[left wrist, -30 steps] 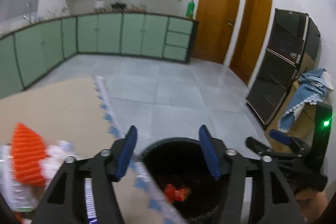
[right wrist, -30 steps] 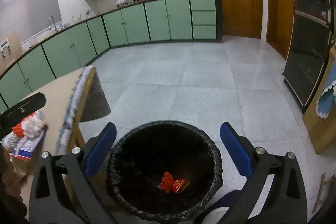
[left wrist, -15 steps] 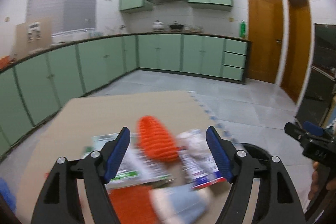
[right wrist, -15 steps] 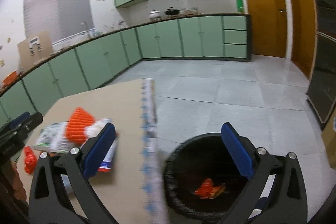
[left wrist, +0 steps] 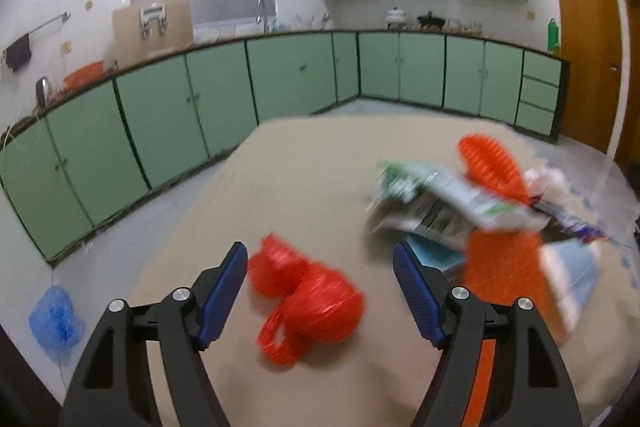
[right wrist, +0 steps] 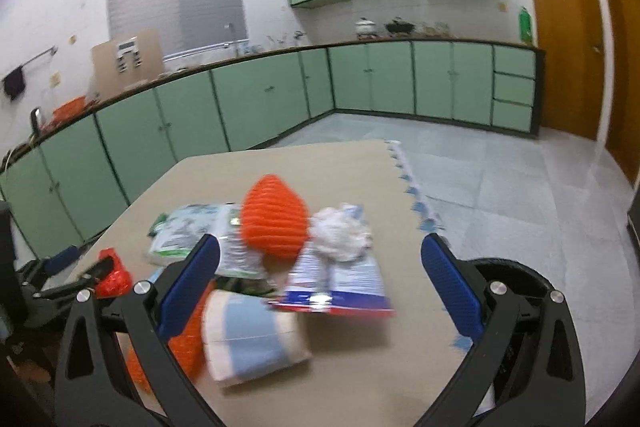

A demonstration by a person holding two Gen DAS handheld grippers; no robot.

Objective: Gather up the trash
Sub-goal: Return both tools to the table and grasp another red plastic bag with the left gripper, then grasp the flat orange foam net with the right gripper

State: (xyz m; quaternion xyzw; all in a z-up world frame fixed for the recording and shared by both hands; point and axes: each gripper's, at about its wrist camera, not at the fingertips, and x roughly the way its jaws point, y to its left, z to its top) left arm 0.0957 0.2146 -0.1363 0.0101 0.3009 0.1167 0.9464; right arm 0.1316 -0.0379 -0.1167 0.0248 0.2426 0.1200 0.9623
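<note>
The crumpled red plastic bag (left wrist: 308, 301) lies on the beige table top (left wrist: 304, 187), between the spread blue pads of the left gripper (left wrist: 320, 287); the pads do not touch it. To its right sits a pile of trash: an orange ribbed foam net (right wrist: 274, 223), a white crumpled tissue (right wrist: 340, 233), and a blue-and-white flat wrapper (right wrist: 340, 283). The right gripper (right wrist: 320, 279) hangs over this pile, jaws wide, holding nothing. A black-lined bin (right wrist: 516, 279) stands beside the table's right edge.
</note>
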